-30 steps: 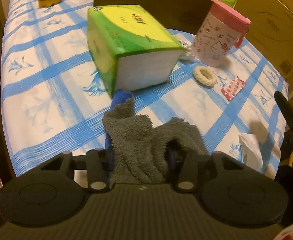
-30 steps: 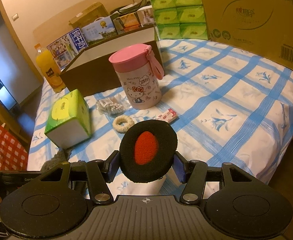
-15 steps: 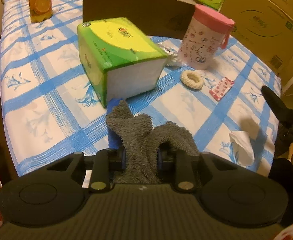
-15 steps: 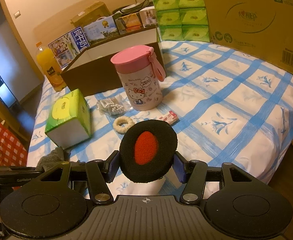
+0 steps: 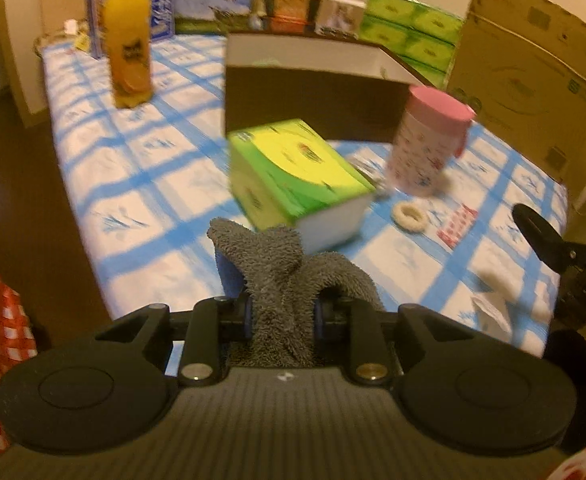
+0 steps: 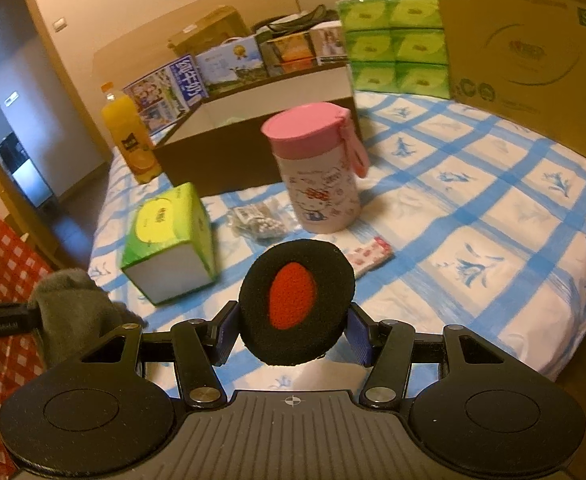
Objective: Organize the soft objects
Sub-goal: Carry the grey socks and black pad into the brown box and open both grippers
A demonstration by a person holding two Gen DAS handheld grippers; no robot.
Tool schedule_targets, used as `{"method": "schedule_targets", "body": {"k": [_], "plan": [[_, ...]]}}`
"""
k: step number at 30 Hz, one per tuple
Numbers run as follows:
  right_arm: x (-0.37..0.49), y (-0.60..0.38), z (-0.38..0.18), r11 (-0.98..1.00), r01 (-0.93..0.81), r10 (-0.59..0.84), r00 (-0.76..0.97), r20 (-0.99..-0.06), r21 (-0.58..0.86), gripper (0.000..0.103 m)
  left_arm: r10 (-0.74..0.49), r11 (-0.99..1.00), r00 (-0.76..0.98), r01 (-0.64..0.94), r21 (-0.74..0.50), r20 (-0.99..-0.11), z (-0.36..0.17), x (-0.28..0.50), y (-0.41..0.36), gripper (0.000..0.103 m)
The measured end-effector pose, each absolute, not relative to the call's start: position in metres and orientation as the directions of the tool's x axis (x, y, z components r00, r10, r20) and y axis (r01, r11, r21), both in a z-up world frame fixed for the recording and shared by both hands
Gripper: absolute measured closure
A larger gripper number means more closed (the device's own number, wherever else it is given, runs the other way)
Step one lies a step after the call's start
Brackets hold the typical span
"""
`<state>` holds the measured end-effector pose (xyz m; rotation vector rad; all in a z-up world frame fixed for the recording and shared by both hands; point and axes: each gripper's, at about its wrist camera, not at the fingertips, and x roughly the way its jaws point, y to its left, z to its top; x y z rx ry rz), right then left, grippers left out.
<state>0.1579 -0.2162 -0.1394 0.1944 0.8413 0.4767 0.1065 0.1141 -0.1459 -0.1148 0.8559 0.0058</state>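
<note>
Grey towel (image 5: 283, 280) clamped in left gripper (image 5: 281, 316); brown box (image 5: 317, 92) beyond tissue pack (image 5: 297, 180), dead ahead; right gripper (image 6: 293, 320) clamped on black-red pad (image 6: 295, 300), farther from box.

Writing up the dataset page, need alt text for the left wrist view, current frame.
The left tool grips a bunched grey terry cloth above a blue-and-white checked table cover. Beyond it lie a green tissue pack, a pink-lidded canister, a cream hair scrunchie, an orange juice bottle and an open brown box. The picture is motion-blurred.
</note>
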Motion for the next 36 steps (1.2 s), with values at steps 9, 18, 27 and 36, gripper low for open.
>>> {"method": "schedule_targets", "body": {"k": [9,18,27,36], "plan": [[0.177,-0.185,-0.132,0.85,-0.405,0.521,0.55,-0.653,0.337,0.047,0.084,0.99,0.71,-0.14,-0.023,-0.7,-0.119,0.116,0.161,0.079],[0.221,-0.141,-0.121,0.812,-0.485,0.57,0.54,-0.62,0.324,0.047,0.167,0.983,0.751,-0.18,0.046,-0.639,-0.1,0.155,0.198,0.079],[0.285,-0.095,-0.105,0.792,-0.534,0.593,0.56,-0.578,0.296,0.047,0.17,0.985,0.807,-0.139,0.097,-0.566,-0.077,0.227,0.208,0.079],[0.365,-0.057,-0.089,0.799,-0.526,0.59,0.596,-0.545,0.29,0.047,0.098,0.994,0.859,-0.057,0.096,-0.503,-0.055,0.314,0.191,0.079]]}}
